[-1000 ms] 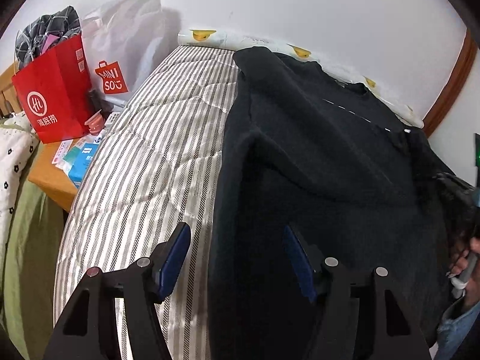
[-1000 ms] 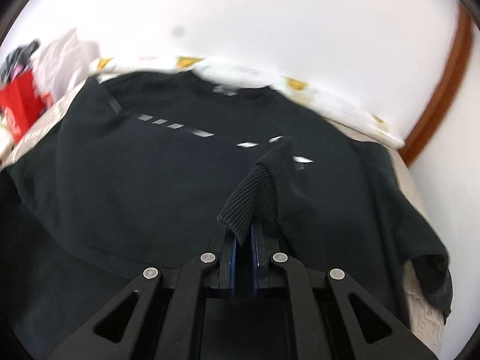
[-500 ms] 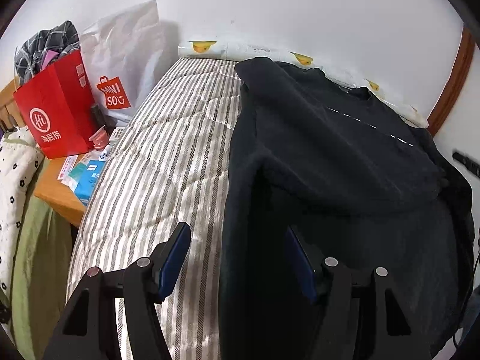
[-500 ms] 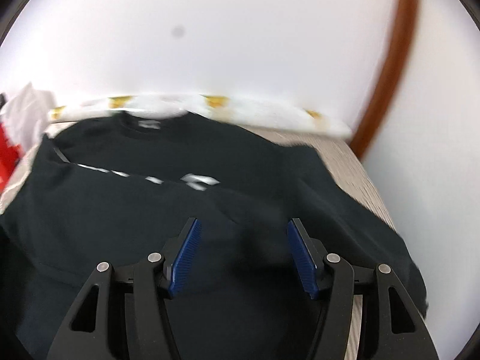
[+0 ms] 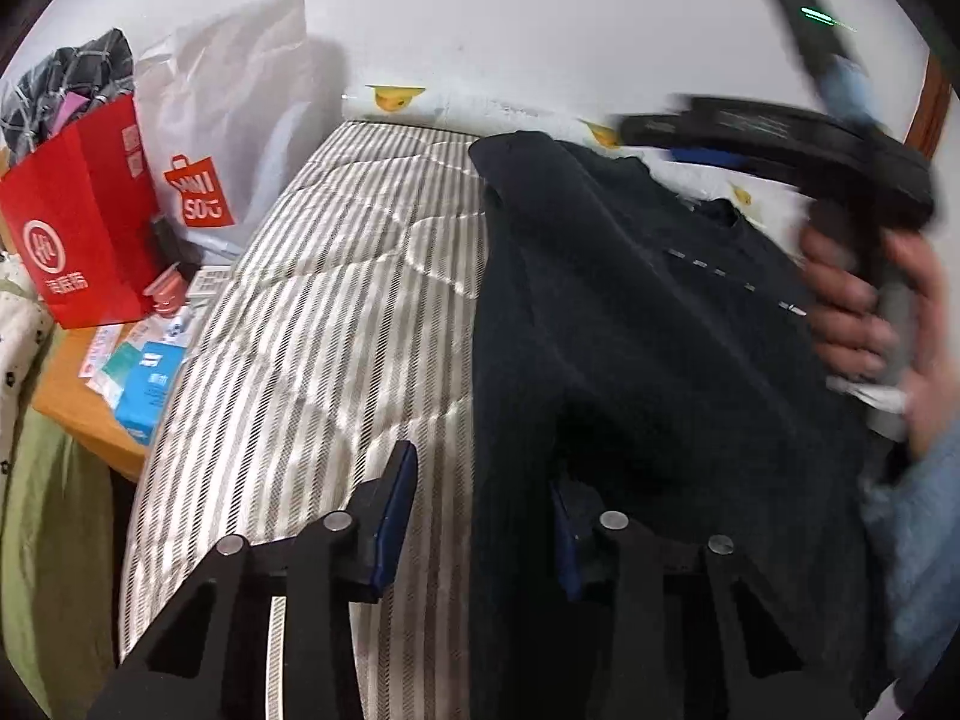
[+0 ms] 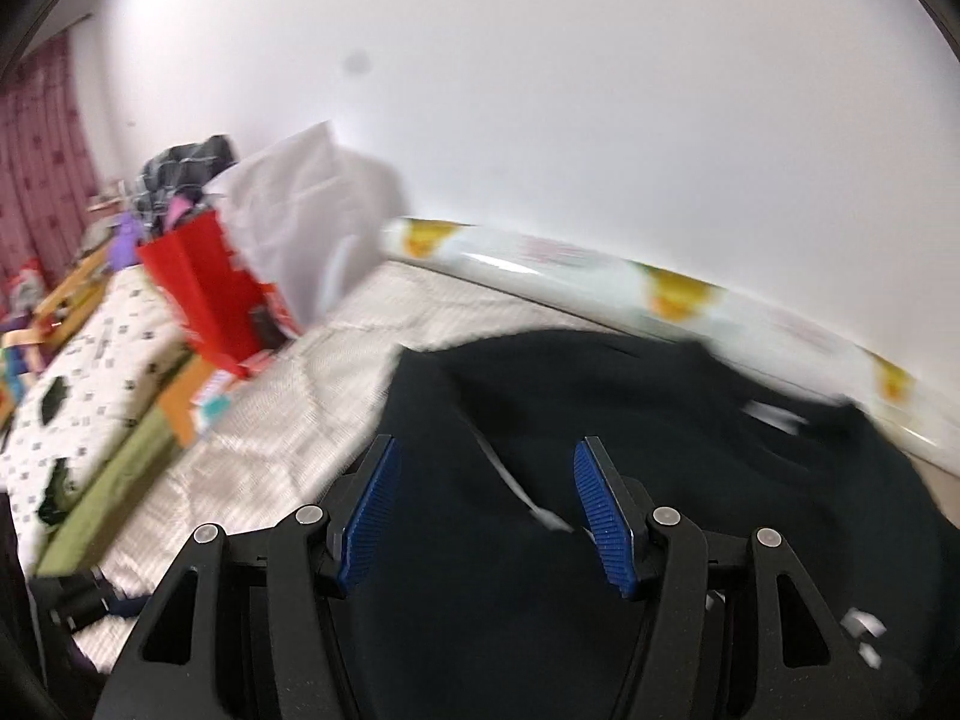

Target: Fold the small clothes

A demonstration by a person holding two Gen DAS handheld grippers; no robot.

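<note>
Sweater (image 5: 630, 324) lengthwise along bed (image 5: 336, 312), collar toward wall (image 5: 540, 18)

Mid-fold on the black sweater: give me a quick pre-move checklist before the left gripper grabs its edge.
1. Left gripper straddles the black sweater's left edge, jaws just been closing: ok.
2. Pads pressing the fabric: cannot tell.
3. Right gripper open, nothing held: ok.
4. Right hand clear of the sweater: not ok, it is over the chest.
5. Striped mattress beside the sweater bare: ok.
6. Sweater lying flat: not ok, folds show.
</note>
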